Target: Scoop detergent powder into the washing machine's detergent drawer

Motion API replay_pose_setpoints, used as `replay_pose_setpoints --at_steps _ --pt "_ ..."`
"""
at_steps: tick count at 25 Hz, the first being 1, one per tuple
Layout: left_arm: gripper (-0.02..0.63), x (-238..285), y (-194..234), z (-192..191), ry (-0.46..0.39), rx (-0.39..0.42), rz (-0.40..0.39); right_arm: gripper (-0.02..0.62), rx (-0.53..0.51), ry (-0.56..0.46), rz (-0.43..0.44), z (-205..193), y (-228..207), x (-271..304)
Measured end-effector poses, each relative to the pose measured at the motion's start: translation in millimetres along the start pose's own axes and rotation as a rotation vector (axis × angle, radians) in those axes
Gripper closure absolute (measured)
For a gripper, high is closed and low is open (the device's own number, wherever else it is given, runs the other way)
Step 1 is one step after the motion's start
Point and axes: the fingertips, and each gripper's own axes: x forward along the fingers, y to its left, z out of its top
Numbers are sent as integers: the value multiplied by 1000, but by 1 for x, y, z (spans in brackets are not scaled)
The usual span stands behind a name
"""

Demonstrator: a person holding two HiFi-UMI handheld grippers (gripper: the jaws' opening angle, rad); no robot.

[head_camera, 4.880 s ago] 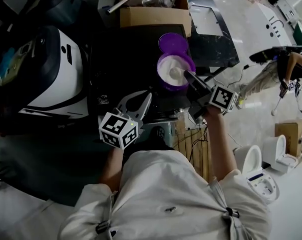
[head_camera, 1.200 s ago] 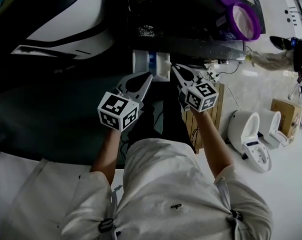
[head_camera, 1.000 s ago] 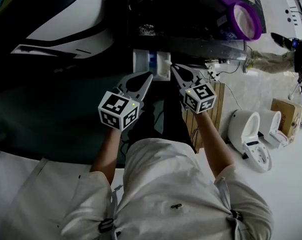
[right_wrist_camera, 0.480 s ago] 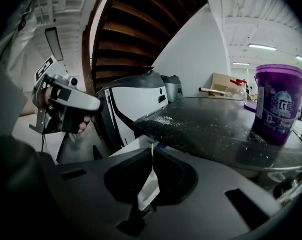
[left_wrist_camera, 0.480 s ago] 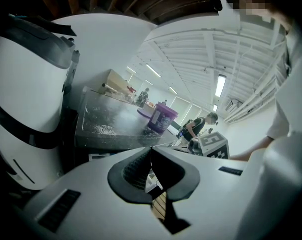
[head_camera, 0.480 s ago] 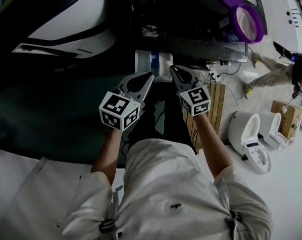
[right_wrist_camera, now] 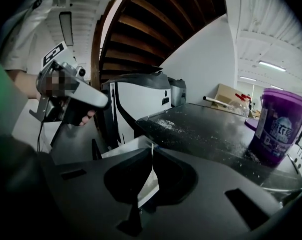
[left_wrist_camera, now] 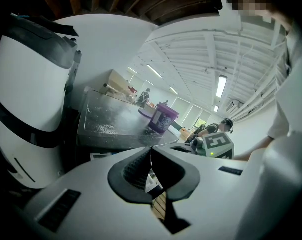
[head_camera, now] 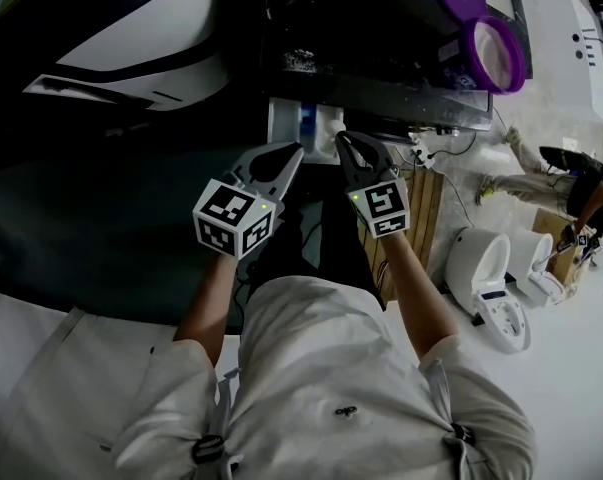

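Head view: left tool (head_camera: 293,154) and right tool (head_camera: 342,140), jaws closed, beside the boxy white drawer (head_camera: 303,121); round purple tub (head_camera: 497,54) upper right.

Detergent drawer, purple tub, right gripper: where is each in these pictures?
detergent drawer (head_camera: 284,128), head view, white left wall.
purple tub (right_wrist_camera: 281,134), right gripper view, labelled side wall.
right gripper (head_camera: 343,140), head view, closed jaw tips.

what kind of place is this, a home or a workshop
Probably a workshop or test hall, not a home: toilets stand loose on the floor, and strip lights line a high white ceiling.
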Motion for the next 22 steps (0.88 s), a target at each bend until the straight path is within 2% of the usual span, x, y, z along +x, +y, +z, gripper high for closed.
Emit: replay_pose_setpoints --at_steps 11,22 --pt "586 0 -2 -2 0 1 3 583 -61 -17 -23 9 0 -5" --pt "586 0 -4 -3 0 4 0 583 -224 -32 -48 21 9 -8"
